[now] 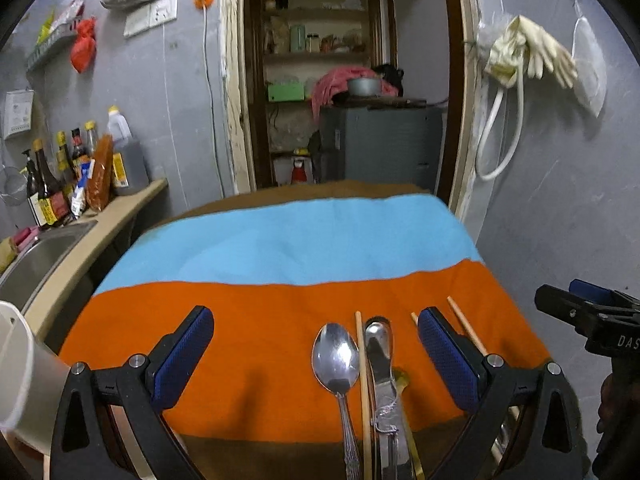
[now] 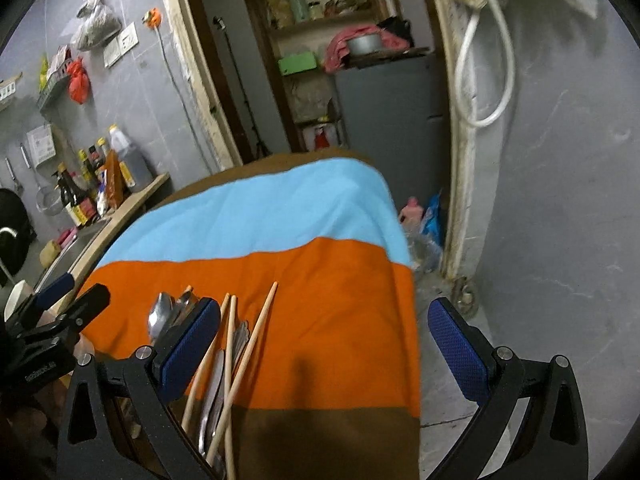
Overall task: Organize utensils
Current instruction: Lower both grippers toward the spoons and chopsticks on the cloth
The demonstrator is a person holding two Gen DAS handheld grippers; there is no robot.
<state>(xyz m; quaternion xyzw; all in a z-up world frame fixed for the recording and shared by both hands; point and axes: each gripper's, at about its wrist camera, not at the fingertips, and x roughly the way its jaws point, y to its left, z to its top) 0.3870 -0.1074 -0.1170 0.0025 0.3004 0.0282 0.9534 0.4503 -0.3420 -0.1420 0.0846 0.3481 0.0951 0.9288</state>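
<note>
Two grippers hover with jaws spread and empty over the cloth-covered desk (image 1: pixel 280 320): left gripper (image 1: pixel 314 354), right gripper (image 2: pixel 324 344). Nothing seems sorted yet; next, closing on the spoon (image 1: pixel 335 358) beside the knife (image 1: pixel 380 360). Chopsticks (image 2: pixel 256 332) crisscross them, likely hindering a clean pick.

Your spoon (image 1: pixel 336 356) is polished metal, glossy enough to mirror the light, and the knife (image 1: pixel 380 364) beside it has the same bright steel sheen. The chopsticks (image 2: pixel 256 332) are pale bare wood, matt and smooth. Under them the cloth (image 1: pixel 280 320) is soft matt fabric in orange, blue and brown bands, lightly creased. Your left gripper (image 1: pixel 312 356) and right gripper (image 2: pixel 324 344) are matt black plastic with shiny metal pins, and their blue pads (image 1: pixel 448 356) look finely dimpled and rubbery.
</note>
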